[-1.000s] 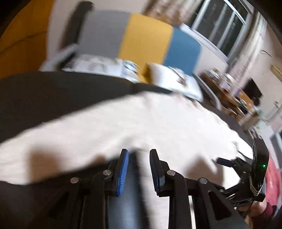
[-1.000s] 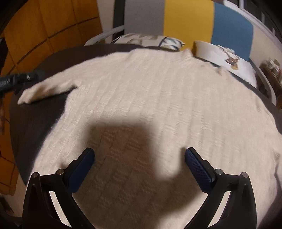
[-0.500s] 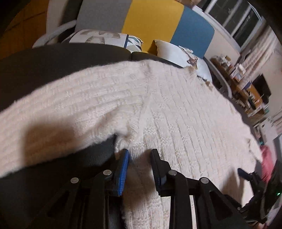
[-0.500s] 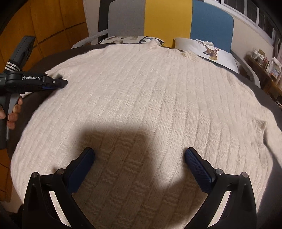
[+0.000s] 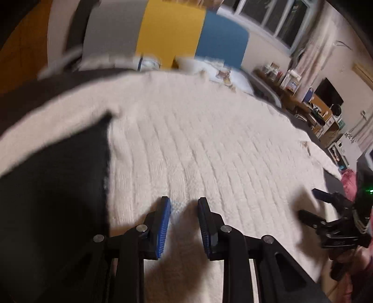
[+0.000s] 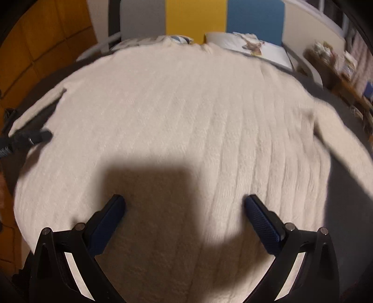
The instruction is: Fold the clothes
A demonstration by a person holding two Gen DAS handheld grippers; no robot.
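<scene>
A cream ribbed knit sweater [image 5: 198, 139] lies spread flat on a dark bedcover [image 5: 53, 186]. It fills most of the right wrist view too, sweater [image 6: 186, 116], with one sleeve [image 6: 345, 139] running off to the right. My left gripper [image 5: 184, 205] hovers low over the sweater's body near its left side edge. Its jaws stand a narrow gap apart and are closing slightly, with no fabric pinched between them. My right gripper [image 6: 184, 205] hangs wide open above the lower middle of the sweater, holding nothing. Each gripper shows in the other's view: right gripper [image 5: 313, 205], left gripper [image 6: 39, 136].
Patterned pillows [image 6: 251, 44] lie against a grey, yellow and blue headboard [image 6: 195, 18]. A cluttered desk [image 5: 314, 109] and a window [image 5: 275, 18] stand to the right of the bed. An orange wall panel [image 6: 35, 42] is on the left. A pink sleeve [image 5: 349, 184] shows behind the right gripper.
My left gripper has dropped and shifted from the sleeve and armpit edge onto the sweater's body. My right gripper has slid to the right, bringing the right sleeve into its view.
</scene>
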